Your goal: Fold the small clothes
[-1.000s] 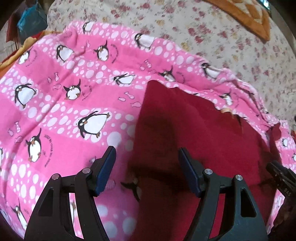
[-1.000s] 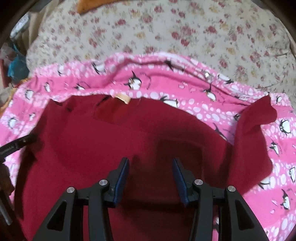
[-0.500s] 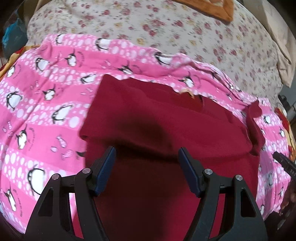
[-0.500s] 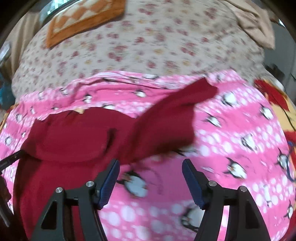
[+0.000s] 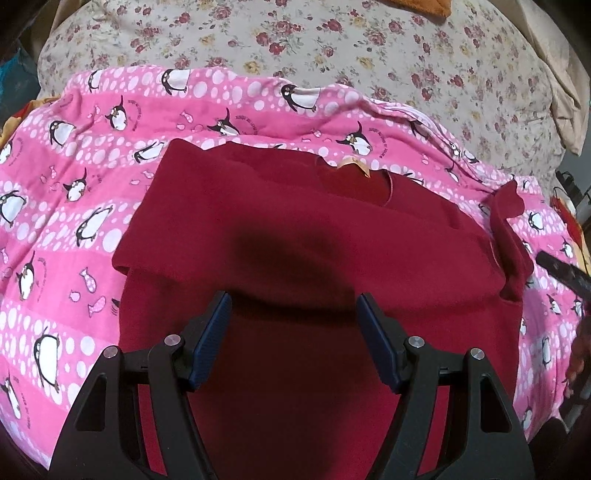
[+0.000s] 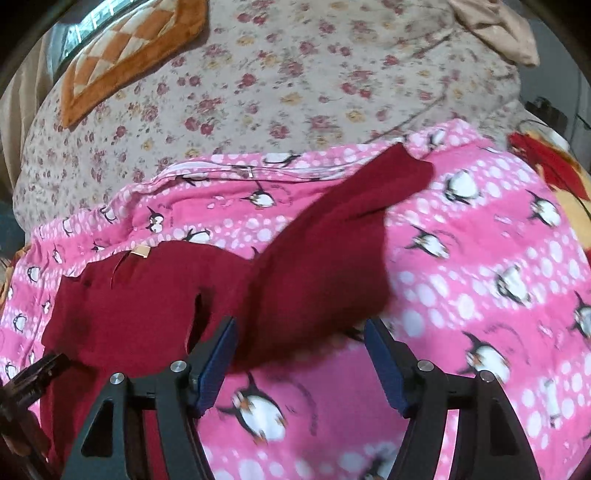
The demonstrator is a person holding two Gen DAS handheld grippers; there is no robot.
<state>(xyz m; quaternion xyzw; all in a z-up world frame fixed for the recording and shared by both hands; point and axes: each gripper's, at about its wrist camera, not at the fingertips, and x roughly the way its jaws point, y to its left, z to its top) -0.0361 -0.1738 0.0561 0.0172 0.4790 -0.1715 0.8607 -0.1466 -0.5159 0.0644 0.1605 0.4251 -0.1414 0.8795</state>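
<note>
A dark red long-sleeved top (image 5: 303,236) lies flat on a pink penguin blanket (image 5: 74,206), neck with a tan label (image 5: 352,164) at the far side. Its left sleeve is folded across the chest. My left gripper (image 5: 293,317) is open and empty, just above the top's middle. In the right wrist view the top (image 6: 140,295) lies at the left and its right sleeve (image 6: 332,258) stretches out toward the upper right over the blanket (image 6: 480,295). My right gripper (image 6: 301,343) is open, its fingers either side of the sleeve's near edge, holding nothing.
A floral bedspread (image 5: 332,48) covers the bed beyond the blanket. An orange checked cushion (image 6: 122,55) lies at the far left in the right wrist view. A beige cloth (image 6: 498,33) sits at the far right. A red and yellow blanket (image 6: 554,173) borders the pink one on the right.
My left gripper has swung right from the top's left edge to over its middle. My right gripper has moved right, from over the body to the outstretched right sleeve.
</note>
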